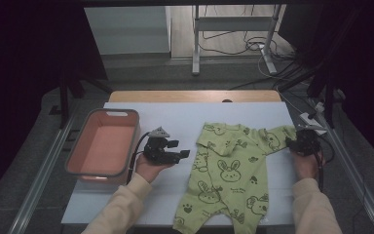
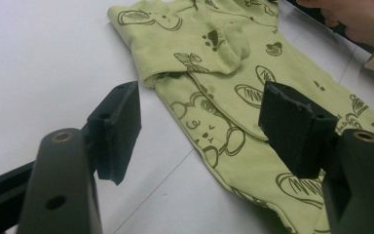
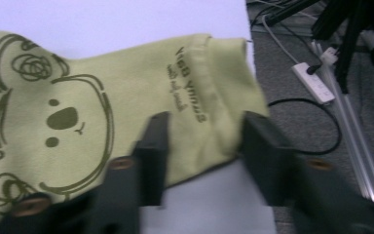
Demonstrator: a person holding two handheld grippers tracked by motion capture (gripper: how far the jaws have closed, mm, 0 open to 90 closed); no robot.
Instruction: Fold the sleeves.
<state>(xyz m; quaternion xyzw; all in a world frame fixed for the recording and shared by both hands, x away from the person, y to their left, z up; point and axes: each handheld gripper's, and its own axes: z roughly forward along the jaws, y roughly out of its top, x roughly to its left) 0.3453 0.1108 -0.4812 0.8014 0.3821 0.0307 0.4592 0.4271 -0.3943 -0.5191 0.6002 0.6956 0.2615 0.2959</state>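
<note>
The light green baby suit with bunny pictures (image 1: 231, 170) lies flat on the white desk (image 1: 175, 117). The right gripper (image 3: 202, 141) has its fingers spread around the sleeve end, not pinching yet. The left gripper (image 1: 175, 152) waits beside, fingers spread. Next, pinch the sleeve and fold it.

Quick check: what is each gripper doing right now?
Left gripper: open, holding nothing.
Right gripper: open around the romper's sleeve end, not clamped.
</note>
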